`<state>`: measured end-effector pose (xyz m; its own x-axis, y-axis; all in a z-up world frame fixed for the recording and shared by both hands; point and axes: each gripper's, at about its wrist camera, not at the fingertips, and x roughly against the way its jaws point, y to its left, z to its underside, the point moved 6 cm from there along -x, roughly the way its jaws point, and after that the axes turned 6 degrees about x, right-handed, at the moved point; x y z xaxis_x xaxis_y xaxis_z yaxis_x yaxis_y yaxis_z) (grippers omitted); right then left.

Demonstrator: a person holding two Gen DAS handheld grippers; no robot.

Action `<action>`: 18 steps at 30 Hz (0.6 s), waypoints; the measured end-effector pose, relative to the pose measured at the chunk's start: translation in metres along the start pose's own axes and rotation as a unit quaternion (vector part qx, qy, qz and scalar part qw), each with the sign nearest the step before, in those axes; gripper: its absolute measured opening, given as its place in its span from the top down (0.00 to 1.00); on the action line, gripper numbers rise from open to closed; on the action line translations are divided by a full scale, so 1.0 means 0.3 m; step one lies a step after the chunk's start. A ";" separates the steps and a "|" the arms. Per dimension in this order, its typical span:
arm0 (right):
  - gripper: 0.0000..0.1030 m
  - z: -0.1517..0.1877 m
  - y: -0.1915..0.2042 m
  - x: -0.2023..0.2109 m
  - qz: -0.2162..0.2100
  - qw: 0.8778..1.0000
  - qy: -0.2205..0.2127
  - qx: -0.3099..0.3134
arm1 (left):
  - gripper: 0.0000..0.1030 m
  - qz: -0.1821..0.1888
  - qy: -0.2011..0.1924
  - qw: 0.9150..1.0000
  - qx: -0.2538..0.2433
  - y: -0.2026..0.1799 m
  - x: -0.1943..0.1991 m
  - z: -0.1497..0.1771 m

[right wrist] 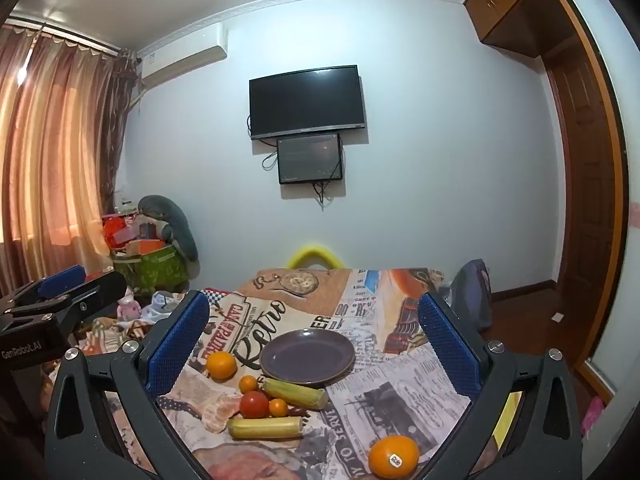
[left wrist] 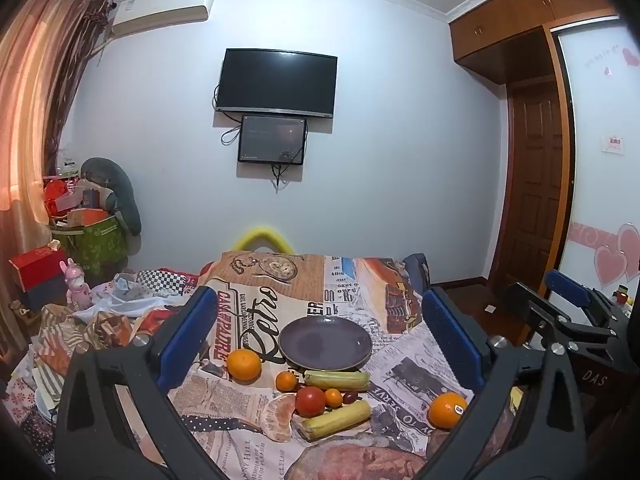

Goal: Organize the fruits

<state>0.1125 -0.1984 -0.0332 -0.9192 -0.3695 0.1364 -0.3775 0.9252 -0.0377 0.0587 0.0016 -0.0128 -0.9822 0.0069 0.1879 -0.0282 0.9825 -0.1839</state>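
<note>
Only the left wrist view shows the pink heart decals (left wrist: 612,256) on the wardrobe door at three o'clock and the pink toy figure (left wrist: 78,284) at nine; the right wrist view shows more of the curtain (right wrist: 52,152). Each camera also catches the other tool at its frame edge. The left gripper (left wrist: 320,336) has its blue pads spread wide apart and holds nothing; the right gripper (right wrist: 314,340) is likewise spread and bare. Between the fingers of each lies the purple plate (left wrist: 326,343), bare, on the newspaper-print cloth (left wrist: 416,360). Nearer the cameras — at six o'clock from the plate — sit two corn pieces (right wrist: 266,428), a red tomato (left wrist: 310,401) and small oranges. A stickered orange (right wrist: 394,457) lies apart at five o'clock, a plain orange (left wrist: 244,364) at the plate's eight o'clock.
</note>
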 end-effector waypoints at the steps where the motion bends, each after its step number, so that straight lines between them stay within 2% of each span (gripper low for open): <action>1: 0.00 0.000 -0.001 0.000 0.000 1.000 0.000 0.000 | 0.00 0.000 0.001 1.000 0.000 0.002 -0.002 0.001; 18: 0.00 -0.012 0.002 0.004 0.004 1.000 -0.002 0.008 | 0.00 0.004 0.008 1.000 0.004 0.011 -0.013 0.011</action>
<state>0.1117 -0.1980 -0.0296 -0.9223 -0.3633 0.1315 -0.3726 0.9264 -0.0540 0.0618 0.0043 -0.0175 -0.9794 0.0186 0.2011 -0.0212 0.9808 -0.1939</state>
